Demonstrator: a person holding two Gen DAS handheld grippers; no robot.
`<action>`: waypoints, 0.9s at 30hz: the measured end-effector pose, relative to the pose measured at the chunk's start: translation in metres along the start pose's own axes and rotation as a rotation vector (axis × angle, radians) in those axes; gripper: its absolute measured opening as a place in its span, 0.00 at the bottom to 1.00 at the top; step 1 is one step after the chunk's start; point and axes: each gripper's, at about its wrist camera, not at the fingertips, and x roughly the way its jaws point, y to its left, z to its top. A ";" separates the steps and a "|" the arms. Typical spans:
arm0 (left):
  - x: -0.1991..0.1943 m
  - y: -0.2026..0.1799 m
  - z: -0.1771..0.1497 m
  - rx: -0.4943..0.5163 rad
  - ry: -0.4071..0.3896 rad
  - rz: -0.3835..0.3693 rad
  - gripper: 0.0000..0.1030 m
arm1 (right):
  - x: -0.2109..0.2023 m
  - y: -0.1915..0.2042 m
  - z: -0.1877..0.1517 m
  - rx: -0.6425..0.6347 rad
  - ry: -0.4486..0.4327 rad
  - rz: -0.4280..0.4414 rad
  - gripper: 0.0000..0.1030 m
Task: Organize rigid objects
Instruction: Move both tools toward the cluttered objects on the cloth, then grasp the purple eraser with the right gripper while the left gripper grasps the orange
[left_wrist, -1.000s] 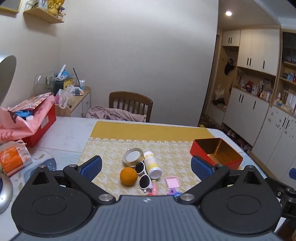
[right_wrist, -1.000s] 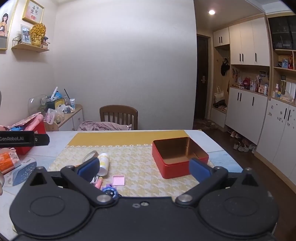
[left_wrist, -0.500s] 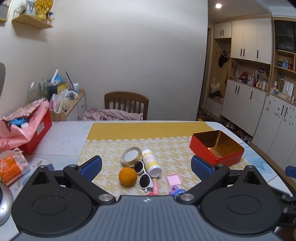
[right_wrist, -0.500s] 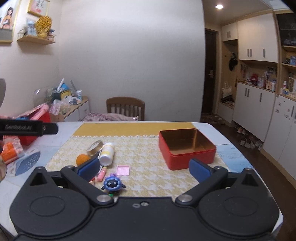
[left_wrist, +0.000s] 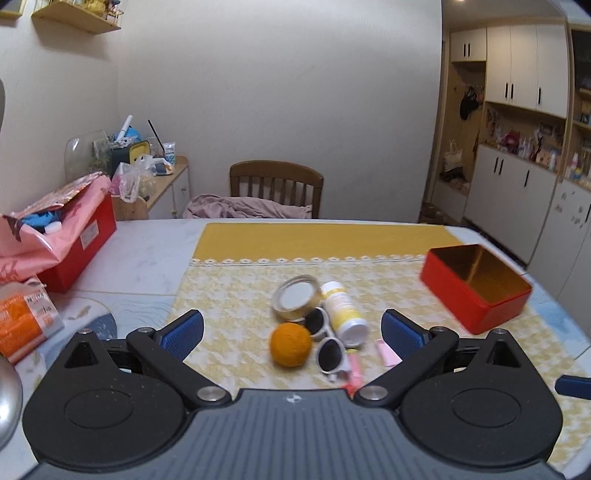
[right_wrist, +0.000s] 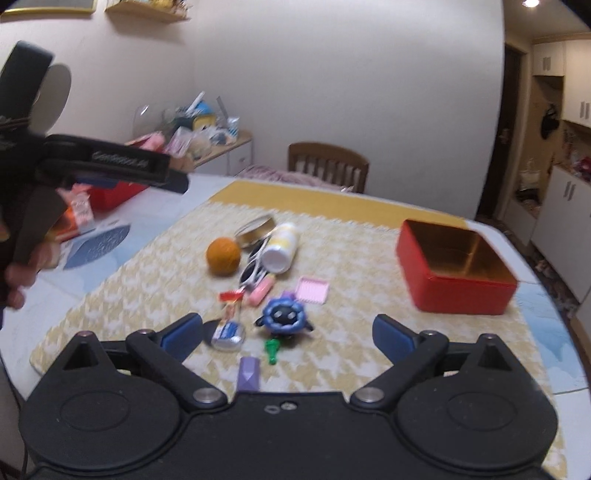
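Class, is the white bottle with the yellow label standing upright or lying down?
Lying down: the white bottle with the yellow label rests on its side on the mat.

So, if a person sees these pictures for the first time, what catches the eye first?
Probably the open red tin, empty, at the right on the yellow mat. Next, the cluster of small things at the mat's middle: an orange, white sunglasses, a white bottle lying on its side and a blue toy.
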 end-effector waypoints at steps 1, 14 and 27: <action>0.006 0.001 -0.001 0.012 0.004 0.008 1.00 | 0.006 0.001 -0.001 -0.005 0.017 0.006 0.92; 0.092 0.004 -0.020 0.116 0.099 0.047 1.00 | 0.073 0.014 -0.016 -0.081 0.212 0.070 0.70; 0.156 0.012 -0.029 0.118 0.204 0.009 0.99 | 0.111 0.019 -0.018 -0.062 0.331 0.114 0.45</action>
